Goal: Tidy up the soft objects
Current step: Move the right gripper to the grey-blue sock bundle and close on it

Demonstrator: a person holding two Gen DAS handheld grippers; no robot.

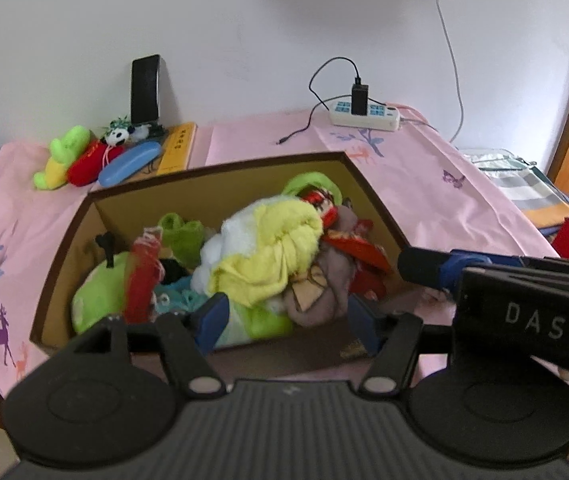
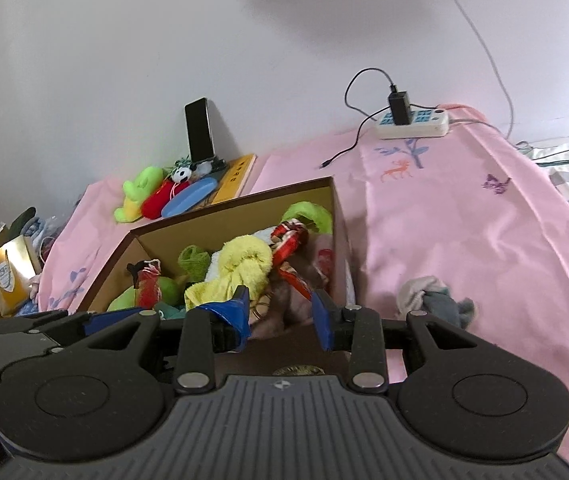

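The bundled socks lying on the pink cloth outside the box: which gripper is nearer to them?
Right. The right gripper is open over the box's near edge, socks just to its right. The left gripper is over the box's middle, farther from that side.

A home bedroom: pink printed bedsheet (image 2: 464, 240), power strip (image 2: 414, 124) by a plain wall, folded bedding (image 1: 532, 188) alongside.

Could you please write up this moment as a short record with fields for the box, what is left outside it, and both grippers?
box: brown cardboard box on the pink cloth, open, heaped with soft toys and a yellow towel
outside, far corner: green plush, red plush, panda toy
outside, right of box: grey cloth bundle
left gripper: open, empty
right gripper: open, empty
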